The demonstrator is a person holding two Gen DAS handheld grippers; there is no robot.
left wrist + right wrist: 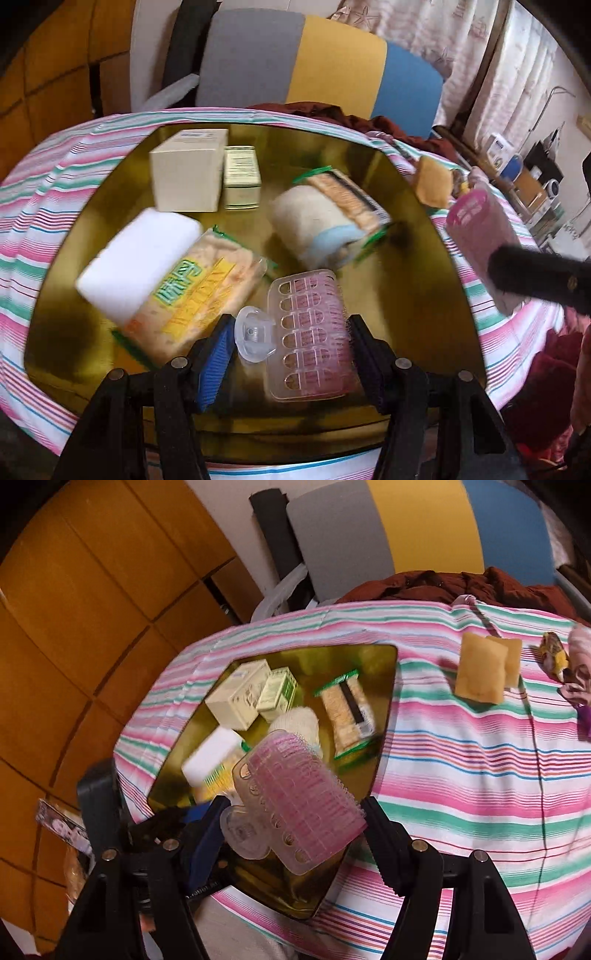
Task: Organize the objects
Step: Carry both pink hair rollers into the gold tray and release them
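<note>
Both claws pinched pink hair rollers: the left gripper (291, 350) held one (310, 336) low over the gold tray (417, 206), while the right gripper (295, 812) carried another (299, 790), long axis pointing far-left, over the tray's near right edge.

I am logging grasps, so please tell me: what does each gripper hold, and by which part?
The left gripper clamps a pink hair roller by its two ends. The right gripper clamps a second roller the same way.
</note>
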